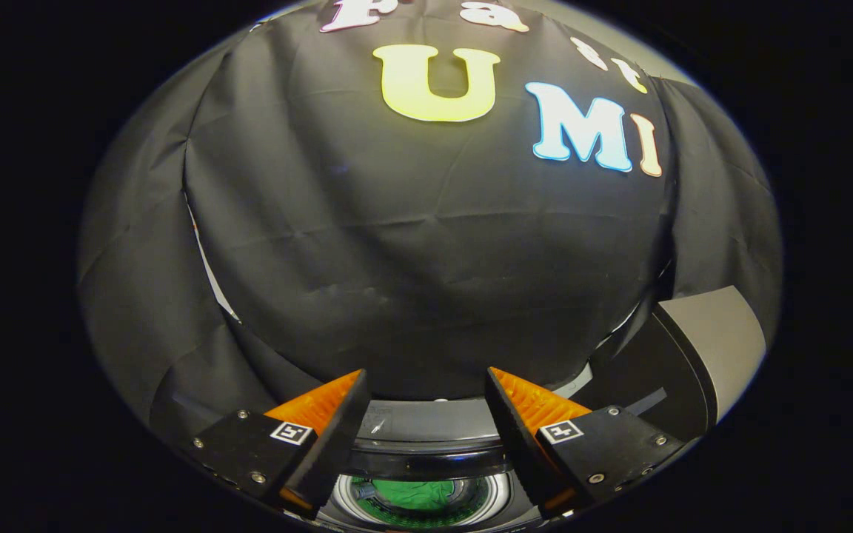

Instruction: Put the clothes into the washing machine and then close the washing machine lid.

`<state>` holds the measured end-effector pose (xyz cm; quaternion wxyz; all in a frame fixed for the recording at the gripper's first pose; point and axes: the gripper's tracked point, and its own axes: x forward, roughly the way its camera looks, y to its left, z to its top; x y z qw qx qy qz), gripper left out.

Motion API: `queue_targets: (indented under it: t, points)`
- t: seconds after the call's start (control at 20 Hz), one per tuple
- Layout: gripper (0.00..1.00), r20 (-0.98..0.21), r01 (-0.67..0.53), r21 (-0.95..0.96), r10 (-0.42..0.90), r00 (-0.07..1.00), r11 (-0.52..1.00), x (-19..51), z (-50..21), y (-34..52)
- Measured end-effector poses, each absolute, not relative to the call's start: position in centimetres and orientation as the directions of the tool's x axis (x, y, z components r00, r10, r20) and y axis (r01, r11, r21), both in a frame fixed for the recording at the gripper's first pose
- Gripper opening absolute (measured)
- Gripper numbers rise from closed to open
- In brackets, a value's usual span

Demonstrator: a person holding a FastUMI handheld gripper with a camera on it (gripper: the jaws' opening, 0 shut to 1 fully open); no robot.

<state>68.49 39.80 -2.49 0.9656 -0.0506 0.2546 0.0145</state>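
Green clothes (417, 494) lie inside washer (426, 433) drum, seen low between 2 fingers, below gripper (425, 385). Shiny drum rim (499, 497) rings clothes. Washer top edge runs across gap between fingers, just ahead of them. Lid (700, 363) stands raised, up at right, beyond right finger. Jaws released, wide apart, grasping nothing. Fingers point toward black cloth wall (426, 244), which rises behind washer.
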Motion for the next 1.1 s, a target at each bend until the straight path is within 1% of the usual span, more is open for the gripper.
queue_targets:
  t: [0.25, 0.6, 1.1]
  points:
    - [0.96, -0.481, -0.056, -0.092, 0.005, 0.877, 0.994, 67.5, -2.5, 39.7]
    - [0.95, -0.418, -0.061, -0.084, 0.020, 0.908, 0.995, 65.0, -2.7, 39.6]
    - [0.96, -0.398, -0.063, -0.081, 0.025, 0.917, 0.995, 61.9, -4.1, 39.0]
